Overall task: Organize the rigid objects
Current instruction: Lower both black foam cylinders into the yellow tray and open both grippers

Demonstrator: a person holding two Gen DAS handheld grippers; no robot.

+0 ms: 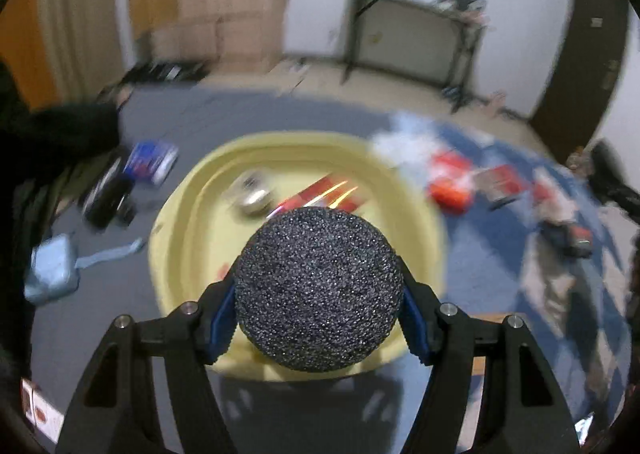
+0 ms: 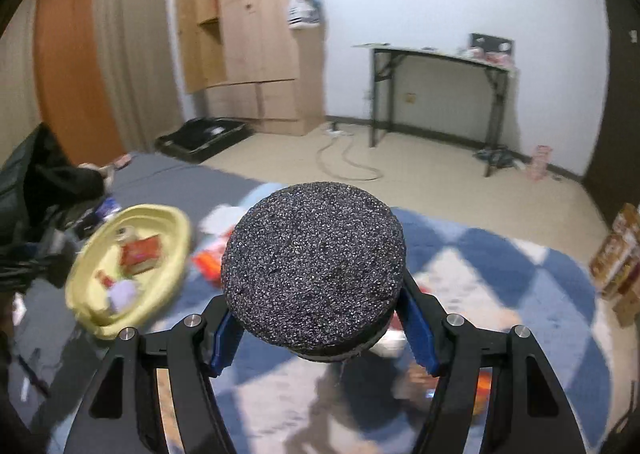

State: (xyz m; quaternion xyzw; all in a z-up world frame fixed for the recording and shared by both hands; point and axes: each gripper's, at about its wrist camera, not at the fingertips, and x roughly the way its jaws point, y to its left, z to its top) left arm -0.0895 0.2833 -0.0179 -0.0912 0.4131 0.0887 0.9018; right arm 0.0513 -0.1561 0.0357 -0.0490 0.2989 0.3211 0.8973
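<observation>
Both tongs, left and right, each clamped around a speckled, grainy black foam puck.

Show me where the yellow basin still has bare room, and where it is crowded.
In the left wrist view the yellow basin is bare along its near-left floor. Its far half is crowded: a silvery item beside a red box. The dark foam disc in the left gripper hides the near-right floor.
</observation>
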